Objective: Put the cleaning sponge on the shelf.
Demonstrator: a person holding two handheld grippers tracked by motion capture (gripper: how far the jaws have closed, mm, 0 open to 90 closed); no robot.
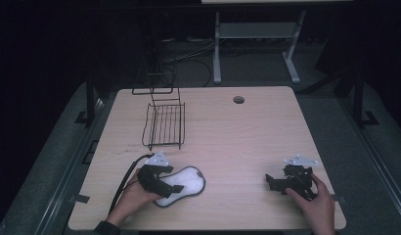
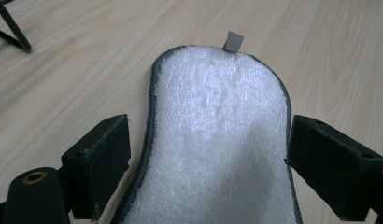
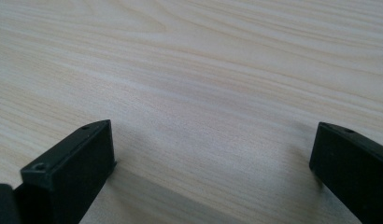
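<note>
White fleecy insole-shaped pad w/ dark trim (image 2: 217, 140): flat on desk (image 1: 247, 137), near black wire rack (image 1: 165, 125). Left tongs (image 2: 208, 158) released, straddling pad; grasp pending. Right tongs (image 3: 213, 163) released, idle.

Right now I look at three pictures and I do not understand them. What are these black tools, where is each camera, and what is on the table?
A person sits at a wooden table and holds one hand-held clamp in each hand. The high view looks down from above. Each of the other two views rides on one tool and looks along its jaws. The left gripper stands open around a white fluffy pad with a dark edge, not yet closed on it. The right gripper is open over bare wood. A black wire rack stands farther back.
</note>
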